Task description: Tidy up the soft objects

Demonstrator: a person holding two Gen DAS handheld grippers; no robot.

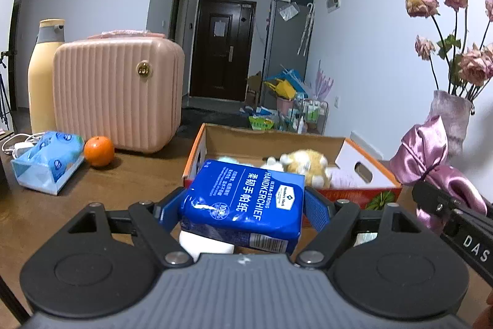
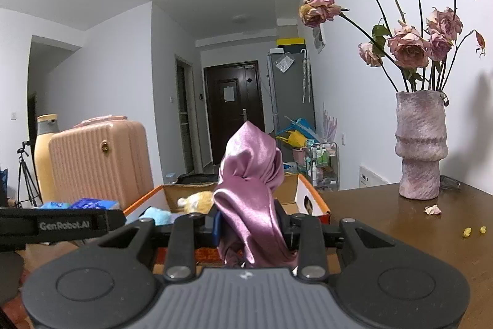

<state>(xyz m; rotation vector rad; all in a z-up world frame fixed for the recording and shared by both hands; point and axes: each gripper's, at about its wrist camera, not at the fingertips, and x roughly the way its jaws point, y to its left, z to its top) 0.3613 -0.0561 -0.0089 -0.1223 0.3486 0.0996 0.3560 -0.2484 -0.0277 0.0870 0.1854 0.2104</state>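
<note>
Tissues come first, at the far left of the left wrist view: a light blue tissue pack [image 1: 49,161] lies on the brown table [image 1: 123,184], with an orange [image 1: 99,150] just beside it and a pink case [image 1: 118,93] behind. In the middle of that view our left gripper [image 1: 246,207] squeezes a dark blue handkerchief pack [image 1: 243,202] between its blue pads, just in front of the open cardboard box [image 1: 366,165]. A yellow plush toy [image 1: 306,165] already sits inside the box. At the right edge we see the pink satin cloth [image 1: 431,156] in our other tool. In the right wrist view, our right gripper [image 2: 249,228] is clamped tight on that satin cloth [image 2: 251,190], which stands up in the middle of the frame, in front of the box [image 2: 308,193]. A vase of roses [image 2: 420,144] stands at the right. We think the next job is to bring both soft things over the box. We should lift them clear of the near wall, let go only when they hang over the inside, and keep the cloth well away from the vase.
</note>
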